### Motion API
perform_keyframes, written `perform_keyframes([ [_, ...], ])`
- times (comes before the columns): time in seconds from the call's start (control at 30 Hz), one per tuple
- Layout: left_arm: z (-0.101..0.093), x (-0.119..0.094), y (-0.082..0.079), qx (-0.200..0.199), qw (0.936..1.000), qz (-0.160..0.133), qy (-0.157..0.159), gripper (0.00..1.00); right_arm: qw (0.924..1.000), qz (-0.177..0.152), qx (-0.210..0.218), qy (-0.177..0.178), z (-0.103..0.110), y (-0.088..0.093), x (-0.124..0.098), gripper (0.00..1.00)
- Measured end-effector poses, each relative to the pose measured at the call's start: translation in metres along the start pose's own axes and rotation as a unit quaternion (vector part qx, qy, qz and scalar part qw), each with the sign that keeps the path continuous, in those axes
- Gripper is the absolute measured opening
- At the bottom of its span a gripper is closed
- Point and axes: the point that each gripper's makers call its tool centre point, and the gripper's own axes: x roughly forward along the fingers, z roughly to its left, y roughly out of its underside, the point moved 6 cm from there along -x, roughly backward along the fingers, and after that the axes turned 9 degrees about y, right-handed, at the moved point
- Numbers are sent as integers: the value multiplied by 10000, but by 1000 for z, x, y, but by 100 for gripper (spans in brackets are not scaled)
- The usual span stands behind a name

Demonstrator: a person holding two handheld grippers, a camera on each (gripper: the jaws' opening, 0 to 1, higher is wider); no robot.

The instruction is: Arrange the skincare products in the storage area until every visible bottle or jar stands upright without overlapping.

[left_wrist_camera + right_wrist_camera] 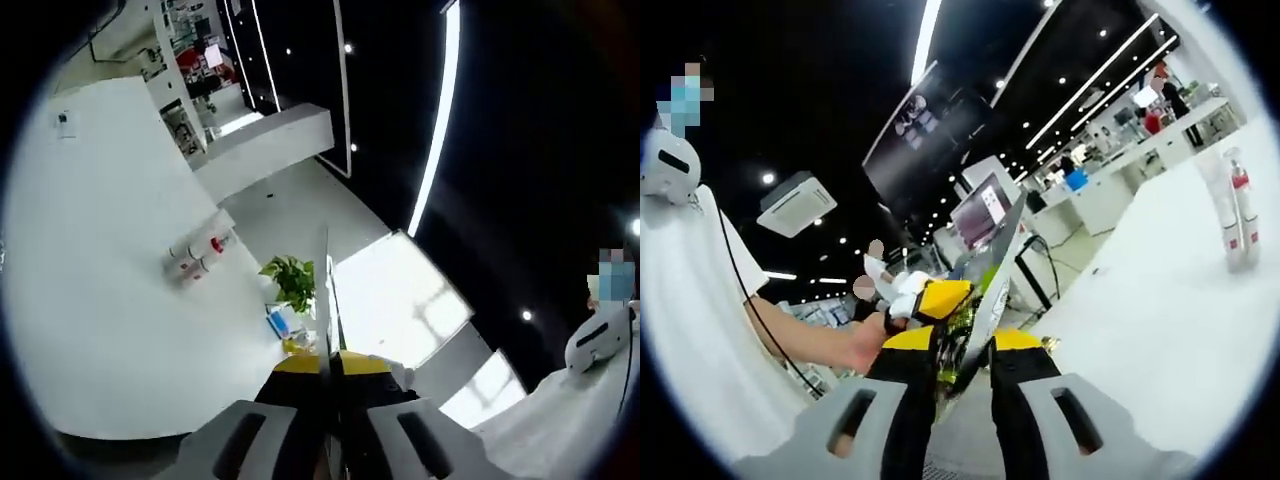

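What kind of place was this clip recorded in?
Probably a large open office or showroom hall: a black ceiling with strip lights, rows of white desks further back, and a big white table holding bottles.

Wide bare stretch of white table [90, 300] on every side of two bottles [198, 254] lying close together; potted plant [291, 280] and small blue item [278, 322] near the table's edge, apart from them; thin flat panel [992, 290] edge-on between closed jaws.
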Motion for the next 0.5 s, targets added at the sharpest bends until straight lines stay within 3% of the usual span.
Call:
perform_keyframes([
  [0.2,6,-3,18,383,9940,995,-256,2,9999,-16,62,145,-6,0,3,30],
  [0.5,3,-5,25,321,9936,1078,79,2,9995,305,113,-3,-4,7,4,19],
])
